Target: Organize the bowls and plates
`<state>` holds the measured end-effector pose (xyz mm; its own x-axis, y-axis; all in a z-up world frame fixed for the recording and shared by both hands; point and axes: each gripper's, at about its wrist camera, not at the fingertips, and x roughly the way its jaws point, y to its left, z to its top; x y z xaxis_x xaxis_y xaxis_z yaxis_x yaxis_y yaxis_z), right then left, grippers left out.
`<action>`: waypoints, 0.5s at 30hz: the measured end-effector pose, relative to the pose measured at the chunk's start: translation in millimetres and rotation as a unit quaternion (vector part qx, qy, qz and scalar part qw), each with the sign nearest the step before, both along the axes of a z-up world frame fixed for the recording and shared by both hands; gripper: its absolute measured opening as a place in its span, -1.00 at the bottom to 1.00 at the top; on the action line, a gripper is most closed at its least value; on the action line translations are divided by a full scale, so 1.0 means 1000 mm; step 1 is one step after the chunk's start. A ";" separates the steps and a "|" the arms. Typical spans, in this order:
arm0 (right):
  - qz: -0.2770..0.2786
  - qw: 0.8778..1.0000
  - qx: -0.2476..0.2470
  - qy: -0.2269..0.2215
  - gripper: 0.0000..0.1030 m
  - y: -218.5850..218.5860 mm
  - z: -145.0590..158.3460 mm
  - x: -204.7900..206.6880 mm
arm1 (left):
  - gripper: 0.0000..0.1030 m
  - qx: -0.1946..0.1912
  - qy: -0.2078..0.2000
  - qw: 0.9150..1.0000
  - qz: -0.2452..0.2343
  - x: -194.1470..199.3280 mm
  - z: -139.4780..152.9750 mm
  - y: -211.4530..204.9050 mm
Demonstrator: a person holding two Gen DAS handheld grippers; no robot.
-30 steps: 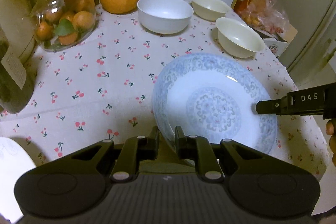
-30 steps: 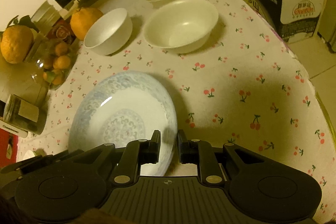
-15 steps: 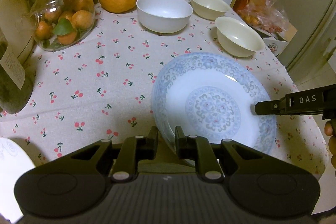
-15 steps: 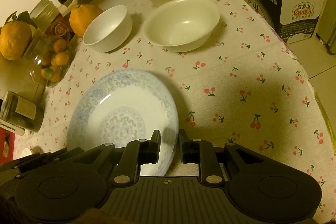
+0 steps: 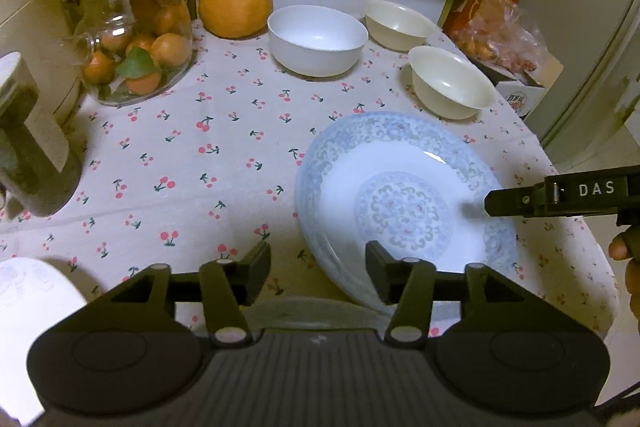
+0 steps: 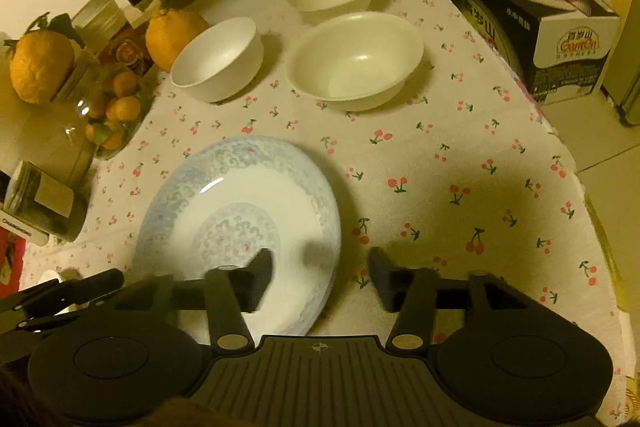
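Left gripper low over the near edge of the cherry-print tablecloth, jaws opening and already parted to a middling gap. Blue-patterned plate flat on the cloth just ahead and a little to the right, its near rim between the two fingers with the pads off it on both sides. Right finger overlapping the plate's rim, left finger over bare cloth.

Right gripper at the opposite side of the same plate, jaws likewise opening, about half wide, nothing clamped. Left finger above the plate's inner face, right finger above the cloth just past the rim. One finger of it visible from the left wrist view, reaching in from the right over the plate's far side, marked DAS. Part of a hand behind it at the frame edge.

Beyond the plate, well ahead of both claws: white bowl ahead, cream bowl ahead and right, just past the plate's far rim, second cream bowl farther back. Large orange fruit left of the white bowl, glass jar of small oranges far ahead on the left. Another white dish at the near left, partly cut off.
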<state>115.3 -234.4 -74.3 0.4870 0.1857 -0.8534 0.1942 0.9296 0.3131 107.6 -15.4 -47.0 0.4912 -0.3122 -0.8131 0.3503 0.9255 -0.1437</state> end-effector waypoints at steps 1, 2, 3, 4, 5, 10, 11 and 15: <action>0.002 1.000 0.002 -0.002 0.30 0.000 0.002 -0.002 | 0.17 -0.003 -0.001 1.000 0.000 -0.002 0.002 0.002; 0.006 1.000 0.006 -0.004 0.32 0.000 0.005 -0.005 | 0.31 -0.006 -0.002 1.000 0.000 -0.005 0.005 0.004; 0.010 1.000 0.010 -0.006 0.35 0.001 0.007 -0.007 | 0.37 -0.007 -0.006 1.000 -0.001 -0.009 0.007 0.006; 0.016 1.000 0.016 -0.008 0.38 0.001 0.009 -0.009 | 0.47 -0.007 -0.009 1.000 -0.003 -0.013 0.009 0.008; 0.021 0.999 0.022 -0.012 0.40 0.002 0.012 -0.011 | 0.58 -0.006 -0.012 1.000 -0.005 -0.017 0.011 0.009; 0.053 0.997 0.016 -0.048 0.73 0.009 0.025 -0.029 | 0.82 0.007 -0.027 0.999 -0.024 -0.040 0.013 0.021; 0.059 0.997 0.016 -0.048 0.73 0.011 0.026 -0.032 | 0.86 0.007 -0.026 0.999 -0.026 -0.044 0.013 0.024; 0.082 0.995 0.042 -0.043 0.73 0.017 0.026 -0.049 | 0.87 0.002 -0.018 1.000 -0.022 -0.059 0.009 0.043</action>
<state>66.7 -217.4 -48.1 0.5144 0.3369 -0.7886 0.0114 0.9168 0.3992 48.6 28.0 -37.5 0.5051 -0.3317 -0.7967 0.3959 0.9094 -0.1276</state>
